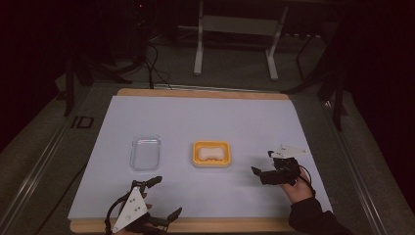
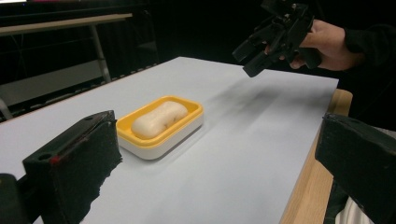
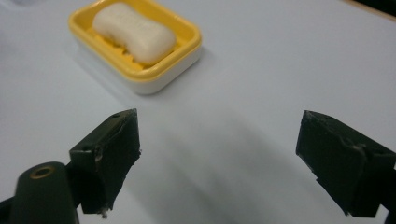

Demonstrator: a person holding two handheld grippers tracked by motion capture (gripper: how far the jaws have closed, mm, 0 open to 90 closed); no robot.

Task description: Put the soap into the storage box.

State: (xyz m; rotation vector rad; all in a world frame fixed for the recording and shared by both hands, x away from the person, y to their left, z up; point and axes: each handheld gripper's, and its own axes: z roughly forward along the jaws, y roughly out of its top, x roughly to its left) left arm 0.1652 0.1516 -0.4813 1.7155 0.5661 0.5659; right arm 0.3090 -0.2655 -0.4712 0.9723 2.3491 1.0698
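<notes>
Both pairs of fingers stand wide apart and hold nothing. In the right gripper view the black fingers [image 3: 109,154] frame bare white table cover, and the soap [image 3: 133,31] lies ahead of them and toward the left finger, clear of both. The soap, a pale waisted bar, sits inside the yellow dish [image 3: 184,49], which rests flat on the cover.

From above, the right gripper [image 1: 268,166] hovers just right of the dish [image 1: 211,163], its jaws pointing toward it, apart from its rim. The left gripper [image 1: 164,196] sits nearer the person than the dish and to its left, at the front edge of the table [image 1: 205,225]. In the left gripper view its fingers [image 2: 77,163] spread open low over the cover, with the dish beyond the left one.

A clear lid [image 1: 145,152] lies left of the dish, well apart from it.
</notes>
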